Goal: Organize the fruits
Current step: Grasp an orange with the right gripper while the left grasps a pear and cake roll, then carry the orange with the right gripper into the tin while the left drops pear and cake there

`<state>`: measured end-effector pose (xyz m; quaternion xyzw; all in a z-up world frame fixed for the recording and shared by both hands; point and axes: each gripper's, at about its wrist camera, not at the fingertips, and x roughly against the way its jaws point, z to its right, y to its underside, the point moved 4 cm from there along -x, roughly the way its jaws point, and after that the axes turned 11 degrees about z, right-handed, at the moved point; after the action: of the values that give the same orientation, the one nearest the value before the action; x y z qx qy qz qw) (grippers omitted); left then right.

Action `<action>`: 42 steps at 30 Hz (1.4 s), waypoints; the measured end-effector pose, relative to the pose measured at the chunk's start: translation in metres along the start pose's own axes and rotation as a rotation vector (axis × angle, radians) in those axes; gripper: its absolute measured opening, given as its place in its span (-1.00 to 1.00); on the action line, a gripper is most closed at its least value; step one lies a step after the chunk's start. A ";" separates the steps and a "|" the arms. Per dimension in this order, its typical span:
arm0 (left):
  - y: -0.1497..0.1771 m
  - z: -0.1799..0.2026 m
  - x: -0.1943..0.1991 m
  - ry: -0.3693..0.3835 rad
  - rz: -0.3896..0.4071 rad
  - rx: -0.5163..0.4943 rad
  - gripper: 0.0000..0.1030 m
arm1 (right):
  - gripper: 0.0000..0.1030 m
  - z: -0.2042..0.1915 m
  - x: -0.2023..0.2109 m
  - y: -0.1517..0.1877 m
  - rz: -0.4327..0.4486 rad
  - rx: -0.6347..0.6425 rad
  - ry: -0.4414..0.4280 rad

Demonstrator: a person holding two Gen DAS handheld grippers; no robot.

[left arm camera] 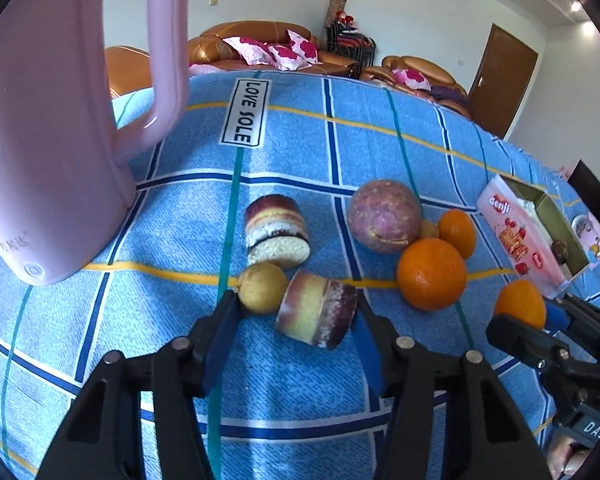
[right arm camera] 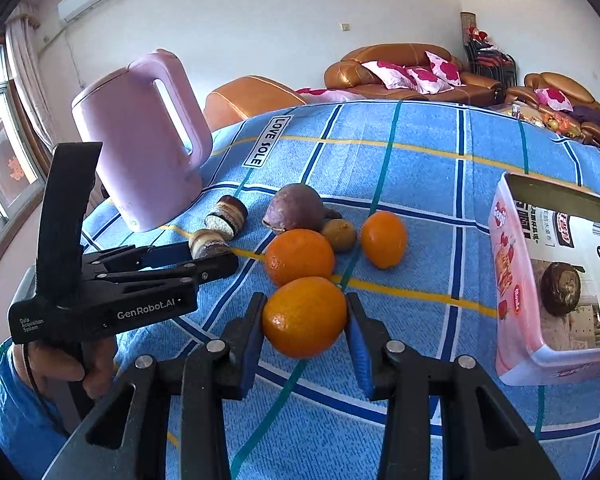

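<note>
My left gripper is shut across a small yellow fruit and a cut cane piece lying side by side, one finger touching each. In the right wrist view, the left gripper rests low on the cloth with the cane piece. My right gripper is shut on an orange, just above the cloth; from the left wrist view, this gripper and its orange are at the right. Two loose oranges, a purple fruit and a second cane piece lie beyond.
A pink open box stands at the right with a dark round fruit inside. A pink kettle stands at the left rear. A small brown fruit sits among the oranges. A hand grips the left tool. Sofas lie beyond the blue checked cloth.
</note>
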<state>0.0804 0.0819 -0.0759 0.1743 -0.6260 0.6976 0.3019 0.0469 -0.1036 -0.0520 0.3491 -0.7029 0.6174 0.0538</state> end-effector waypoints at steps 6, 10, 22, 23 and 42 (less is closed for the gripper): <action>-0.003 -0.006 0.013 -0.034 0.067 0.023 0.08 | -0.21 0.002 0.013 -0.009 0.080 0.028 0.035; -0.007 -0.009 0.022 -0.074 0.116 0.026 0.08 | -0.21 0.011 0.023 -0.018 0.144 0.022 0.073; -0.016 0.019 0.050 -0.154 0.265 -0.037 0.08 | -0.21 0.032 0.050 -0.039 0.271 0.010 0.106; -0.017 0.023 0.051 -0.154 0.270 -0.040 0.08 | -0.21 0.034 0.052 -0.040 0.276 0.008 0.110; -0.027 0.094 0.052 -0.075 0.286 -0.060 0.08 | -0.21 0.091 0.078 -0.041 0.305 0.025 0.227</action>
<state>0.0454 0.0014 -0.0083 0.1002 -0.6759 0.7075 0.1806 0.0439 -0.2188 0.0005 0.1675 -0.7293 0.6624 0.0342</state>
